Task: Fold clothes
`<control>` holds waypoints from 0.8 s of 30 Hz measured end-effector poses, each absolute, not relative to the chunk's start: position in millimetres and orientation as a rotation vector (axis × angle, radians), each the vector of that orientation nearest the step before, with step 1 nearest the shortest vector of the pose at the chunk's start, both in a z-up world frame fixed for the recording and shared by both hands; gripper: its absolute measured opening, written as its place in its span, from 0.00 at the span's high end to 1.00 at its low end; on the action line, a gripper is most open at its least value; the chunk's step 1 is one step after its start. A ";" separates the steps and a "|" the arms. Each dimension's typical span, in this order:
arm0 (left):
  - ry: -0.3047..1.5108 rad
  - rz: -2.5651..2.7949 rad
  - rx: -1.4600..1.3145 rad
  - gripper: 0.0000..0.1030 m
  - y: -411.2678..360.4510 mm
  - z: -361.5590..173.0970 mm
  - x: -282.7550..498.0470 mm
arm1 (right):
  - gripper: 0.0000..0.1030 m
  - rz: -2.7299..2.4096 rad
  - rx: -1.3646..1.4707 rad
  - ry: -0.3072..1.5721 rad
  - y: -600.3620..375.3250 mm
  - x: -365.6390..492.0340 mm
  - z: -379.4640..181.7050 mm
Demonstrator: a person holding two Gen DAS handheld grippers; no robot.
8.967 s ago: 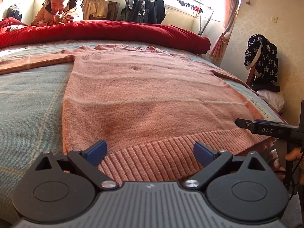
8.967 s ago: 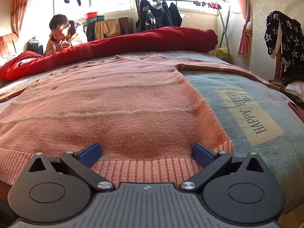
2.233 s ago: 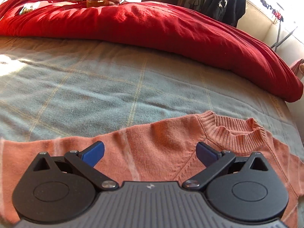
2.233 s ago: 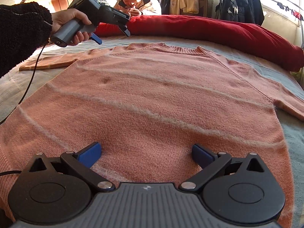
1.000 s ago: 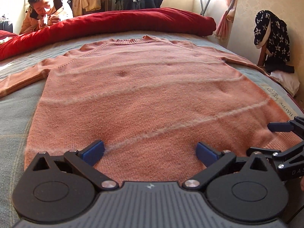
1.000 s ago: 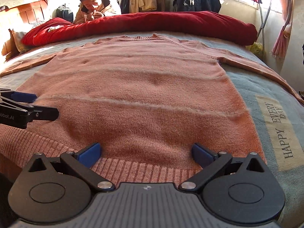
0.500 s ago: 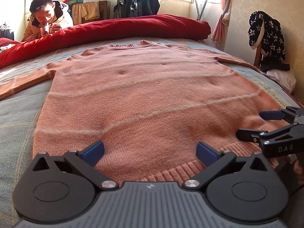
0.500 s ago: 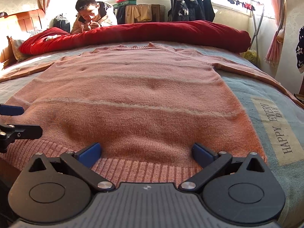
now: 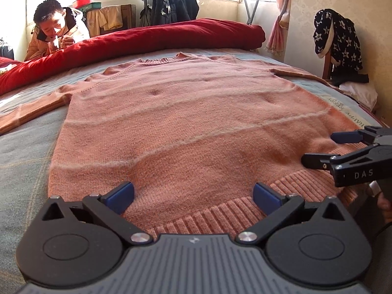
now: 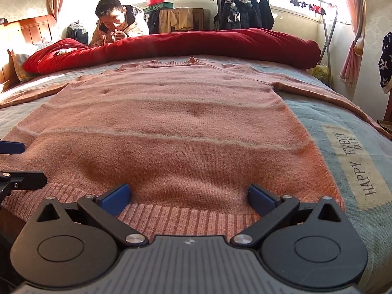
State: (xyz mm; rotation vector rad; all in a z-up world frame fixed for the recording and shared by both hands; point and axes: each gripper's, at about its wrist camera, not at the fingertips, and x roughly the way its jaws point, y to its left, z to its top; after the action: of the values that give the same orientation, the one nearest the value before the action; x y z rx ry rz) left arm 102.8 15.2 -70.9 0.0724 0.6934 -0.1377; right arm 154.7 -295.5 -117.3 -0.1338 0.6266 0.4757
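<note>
A salmon-pink knit sweater (image 9: 186, 122) lies flat on the bed, collar far, ribbed hem nearest me, both sleeves spread sideways. It also shows in the right wrist view (image 10: 171, 132). My left gripper (image 9: 193, 196) is open and empty, just above the left part of the hem. My right gripper (image 10: 188, 197) is open and empty above the right part of the hem. The right gripper also shows at the right edge of the left wrist view (image 9: 325, 147), jaws apart over the hem corner. The left gripper's fingertips (image 10: 14, 147) show at the left edge of the right wrist view.
A rolled red quilt (image 9: 137, 41) lies across the far side of the bed, with a person (image 9: 54, 34) behind it. A grey-blue bedspread (image 10: 348, 132) lies under the sweater. A chair with a starred garment (image 9: 338, 41) stands right. A clothes rack (image 10: 245, 7) stands by the window.
Both grippers have drawn back a little toward the hem and stay open. The sweater has not moved.
</note>
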 end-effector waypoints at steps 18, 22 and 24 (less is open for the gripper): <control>0.688 -0.125 0.029 0.00 13.9 -74.5 113.6 | 0.00 0.452 -0.049 0.721 -289.8 170.6 -91.8; 0.692 -0.125 0.032 0.00 14.7 -74.0 110.9 | 0.00 0.445 -0.103 0.724 -283.3 170.0 -97.3; 0.694 -0.125 0.034 0.01 15.1 -73.8 109.5 | 0.00 0.446 -0.118 0.720 -284.5 168.3 -99.1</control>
State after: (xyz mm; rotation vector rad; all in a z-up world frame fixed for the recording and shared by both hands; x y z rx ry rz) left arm 109.5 15.1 -73.8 0.0342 0.6937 -0.1246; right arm 168.3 -284.5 -99.1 -0.1180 0.7196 0.4455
